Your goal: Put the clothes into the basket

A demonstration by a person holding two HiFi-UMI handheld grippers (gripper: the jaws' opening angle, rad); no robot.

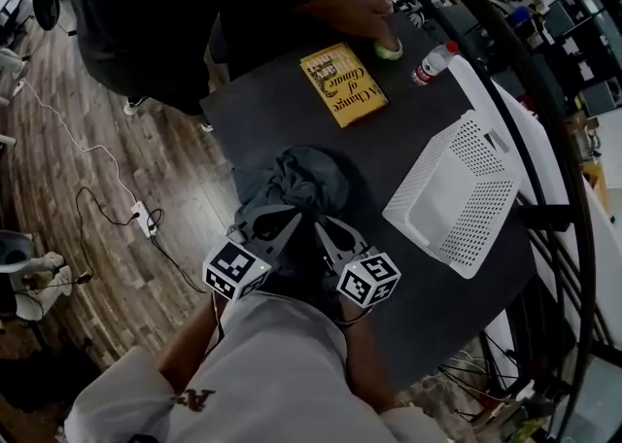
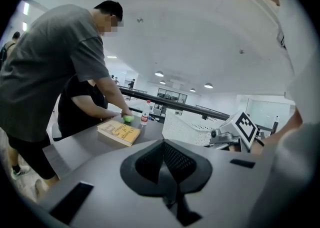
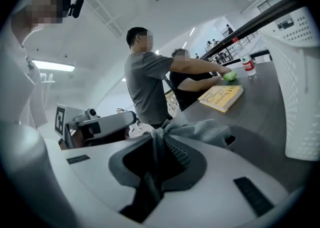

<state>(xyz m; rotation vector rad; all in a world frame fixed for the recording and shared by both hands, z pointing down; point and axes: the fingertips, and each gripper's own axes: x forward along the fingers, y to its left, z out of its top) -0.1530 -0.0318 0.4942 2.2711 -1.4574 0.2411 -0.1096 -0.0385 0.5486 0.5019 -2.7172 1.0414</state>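
A crumpled grey-blue garment (image 1: 303,182) lies on the dark table (image 1: 408,154), just ahead of both grippers. My right gripper (image 1: 324,226) is shut on a fold of it; in the right gripper view the grey garment (image 3: 200,131) runs pinched between the jaws of my right gripper (image 3: 160,141) and bunches beyond their tips. My left gripper (image 1: 286,220) sits beside it at the garment's near edge. In the left gripper view the jaws of my left gripper (image 2: 164,145) meet with nothing between them. The white perforated basket (image 1: 457,193) stands empty on the table to the right.
A yellow book (image 1: 342,84), a green object (image 1: 389,50) under a person's hand and a water bottle (image 1: 432,62) lie at the table's far end. A person in dark clothes (image 1: 165,14) leans over there. A black railing (image 1: 544,140) runs behind the basket. Cables cross the wooden floor at left.
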